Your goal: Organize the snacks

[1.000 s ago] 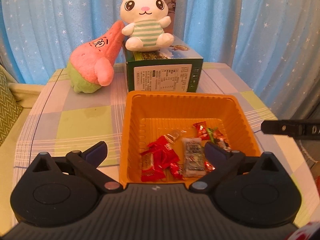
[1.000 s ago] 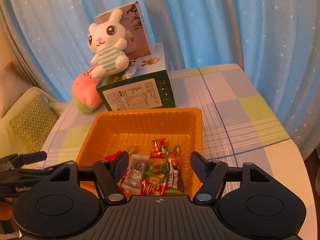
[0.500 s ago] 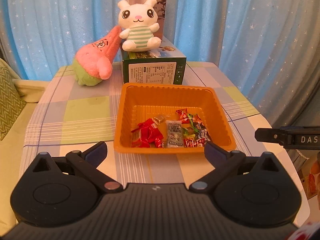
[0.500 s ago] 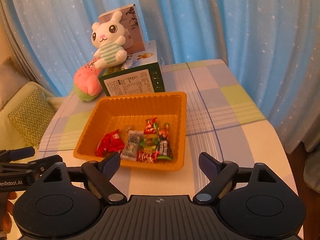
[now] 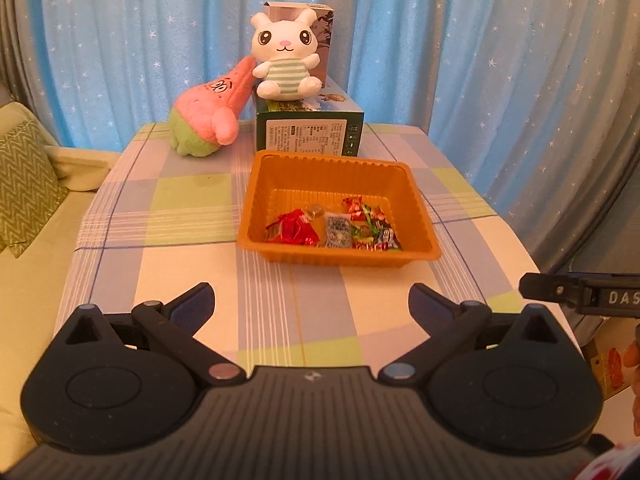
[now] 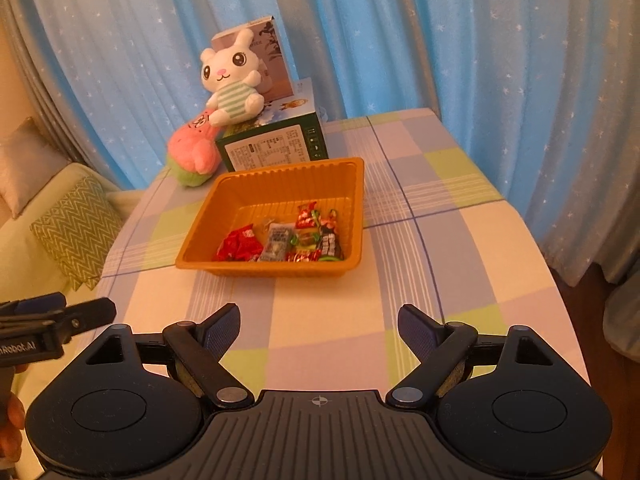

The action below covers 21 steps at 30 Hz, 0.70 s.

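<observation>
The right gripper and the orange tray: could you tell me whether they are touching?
Apart. In the right wrist view, the right gripper is open and empty, with bare tablecloth between its fingertips and the orange tray.

We see both views lit warm and fairly dim, with an orange cast over the table [image 5: 192, 216] and a soft glow through the blue curtain [image 6: 500, 80]. The fisheye bends the table's edges and darkens the corners. Shadows are faint, detail slightly soft, no glare.
</observation>
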Motion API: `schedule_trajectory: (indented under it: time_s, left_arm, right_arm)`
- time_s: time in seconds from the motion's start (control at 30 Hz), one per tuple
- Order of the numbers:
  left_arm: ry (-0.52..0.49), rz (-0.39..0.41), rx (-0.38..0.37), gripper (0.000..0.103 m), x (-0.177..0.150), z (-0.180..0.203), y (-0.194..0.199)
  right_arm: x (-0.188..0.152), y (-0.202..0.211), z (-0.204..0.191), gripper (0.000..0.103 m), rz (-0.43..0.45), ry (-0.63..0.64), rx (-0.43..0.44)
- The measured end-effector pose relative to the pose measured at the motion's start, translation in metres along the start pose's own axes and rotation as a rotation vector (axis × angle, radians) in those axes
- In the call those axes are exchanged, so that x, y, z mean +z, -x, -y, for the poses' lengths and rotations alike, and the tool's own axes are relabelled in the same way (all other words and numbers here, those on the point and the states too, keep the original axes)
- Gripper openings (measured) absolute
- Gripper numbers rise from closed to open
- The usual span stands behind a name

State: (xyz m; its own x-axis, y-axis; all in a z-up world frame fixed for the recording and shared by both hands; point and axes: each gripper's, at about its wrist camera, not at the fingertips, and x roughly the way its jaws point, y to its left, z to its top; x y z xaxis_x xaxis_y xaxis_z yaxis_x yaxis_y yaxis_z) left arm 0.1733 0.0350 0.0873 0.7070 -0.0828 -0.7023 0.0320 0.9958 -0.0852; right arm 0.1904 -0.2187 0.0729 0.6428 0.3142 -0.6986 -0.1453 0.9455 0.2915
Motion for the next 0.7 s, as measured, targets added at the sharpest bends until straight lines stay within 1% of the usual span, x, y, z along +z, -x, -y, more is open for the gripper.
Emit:
schedule_trajectory:
  time_s: [0.1,0.3,0.47,0.7]
  left_arm:
    - [0.004,-0.007,0.016,0.102,-0.012,0.004,0.012]
    - [0.030,0.007,0.026,0.102,-0.033,0.010,0.039]
    - [0.011,0.016,0.051,0.102,-0.046,0.016,0.056]
    - [0.013,0.013,0.059,0.102,-0.062,0.019,0.073]
  right_arm:
    - [-0.011,0.013,-0.003,0.086,0.003,0.000,0.006]
    - [-0.033,0.038,-0.011,0.086,0.025,0.012,0.006]
    - [-0.050,0.052,-0.013,0.086,0.032,0.031,-0.018]
    - [-0.069,0.064,-0.014,0.086,0.028,0.027,-0.012]
